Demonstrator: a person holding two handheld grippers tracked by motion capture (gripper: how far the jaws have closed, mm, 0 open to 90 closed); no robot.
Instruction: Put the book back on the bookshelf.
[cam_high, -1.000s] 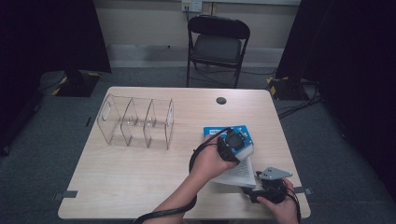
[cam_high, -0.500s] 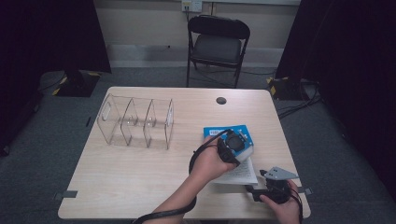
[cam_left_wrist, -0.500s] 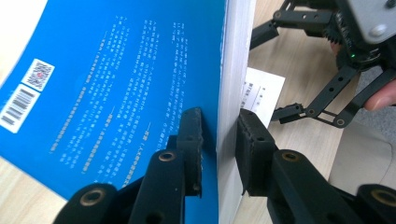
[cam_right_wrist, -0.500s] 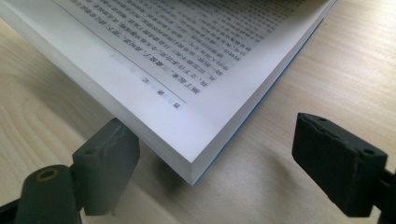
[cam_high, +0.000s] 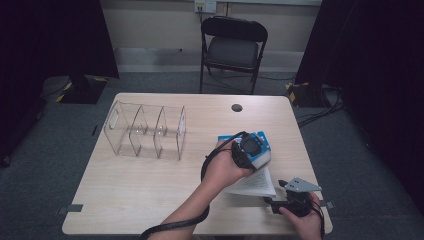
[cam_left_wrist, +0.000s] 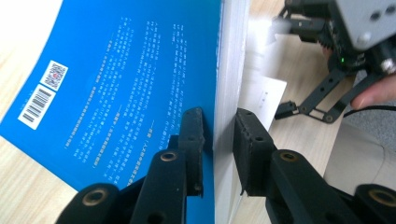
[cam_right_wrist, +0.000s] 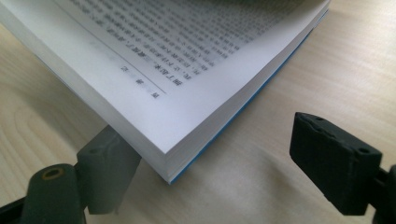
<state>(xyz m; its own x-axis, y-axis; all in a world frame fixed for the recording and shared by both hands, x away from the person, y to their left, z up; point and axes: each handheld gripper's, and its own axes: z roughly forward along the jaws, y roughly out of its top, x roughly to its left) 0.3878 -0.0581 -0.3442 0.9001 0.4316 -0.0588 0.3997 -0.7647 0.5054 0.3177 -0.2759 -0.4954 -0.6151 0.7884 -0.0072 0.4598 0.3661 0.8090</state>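
A paperback book with a blue cover (cam_left_wrist: 126, 79) lies open on the wooden table (cam_high: 140, 185), its white pages (cam_high: 252, 182) fanned toward the front edge. My left gripper (cam_left_wrist: 219, 126) is shut on the book, one jaw on the blue cover and the other on the page block. In the high view the left gripper (cam_high: 250, 149) sits over the book with a hand around it. My right gripper (cam_right_wrist: 217, 140) stands open at the book's lower corner (cam_right_wrist: 175, 165); one jaw is tucked beside and partly under that corner, the other is well apart. The right gripper (cam_high: 277, 200) rests near the table's front right.
A clear plastic divider rack (cam_high: 145, 131) stands at the table's left middle. A small black round object (cam_high: 236, 107) lies near the far edge. A folding chair (cam_high: 232, 47) stands behind the table. Cables trail from both grippers.
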